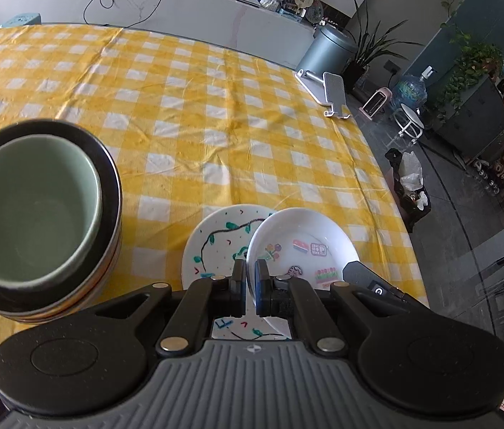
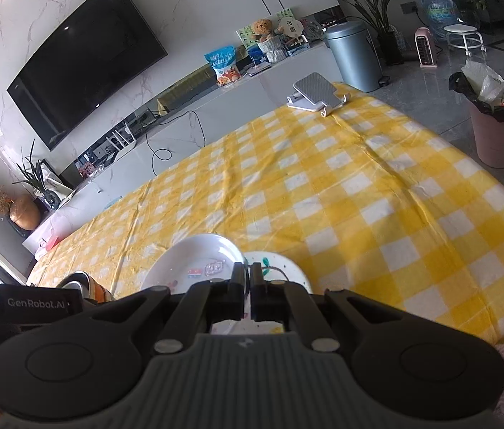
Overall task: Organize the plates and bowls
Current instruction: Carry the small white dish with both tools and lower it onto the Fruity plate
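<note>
A white bowl (image 1: 302, 246) with small cartoon pictures is pinched by both grippers. My left gripper (image 1: 250, 279) is shut on its left rim. My right gripper (image 2: 249, 279) is shut on its right rim, with the bowl (image 2: 194, 261) spreading to its left. Under the bowl lies a white plate (image 1: 212, 243) painted with a green vine; whether they touch I cannot tell. At the left a green bowl (image 1: 34, 207) sits nested in a stack of black-rimmed bowls (image 1: 109, 186) on the table.
The yellow checked tablecloth (image 1: 198, 107) stretches away ahead. A phone on a white stand (image 1: 334, 96) sits at the far right corner. The table's right edge (image 1: 395, 196) drops to the floor, where a bin with a black bag (image 2: 495, 132) stands.
</note>
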